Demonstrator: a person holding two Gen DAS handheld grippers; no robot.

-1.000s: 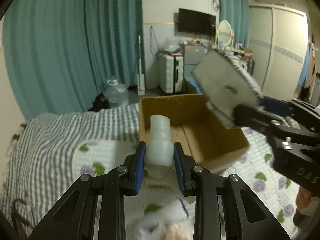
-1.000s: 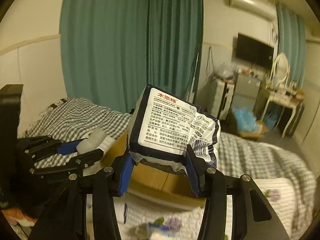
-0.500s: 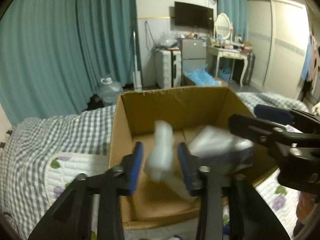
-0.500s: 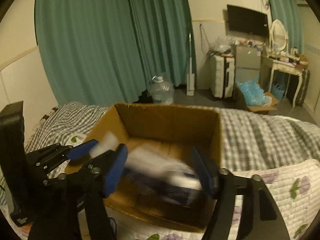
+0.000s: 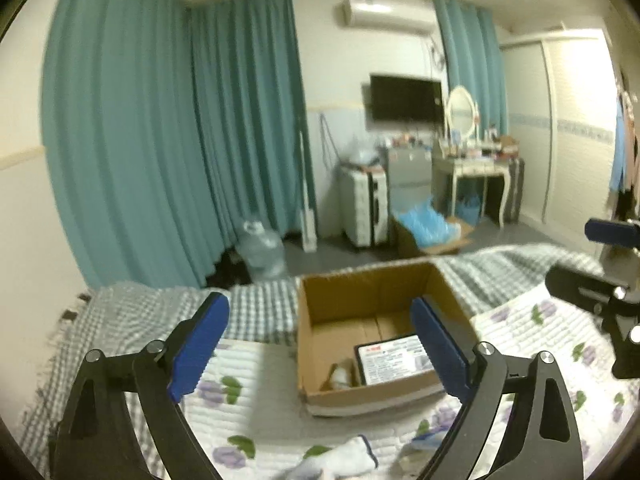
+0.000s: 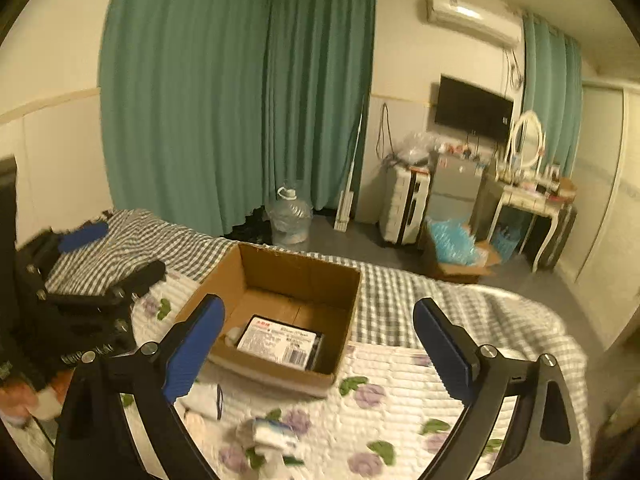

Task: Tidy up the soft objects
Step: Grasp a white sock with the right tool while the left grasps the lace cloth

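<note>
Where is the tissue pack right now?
The tissue pack lies flat, label up, on the floor of the cardboard box on the bed, toward the box's near wall, with a small white roll beside it on its left.

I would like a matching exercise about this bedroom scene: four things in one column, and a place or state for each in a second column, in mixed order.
Things
1. tissue pack
2. cardboard box
3. white sock
4. left gripper

Places or states
a. open, holding nothing
b. on the quilt, outside the box
c. lying flat inside the box
d. standing open on the bed

Pairs: 1-c, 2-d, 3-b, 4-a
</note>
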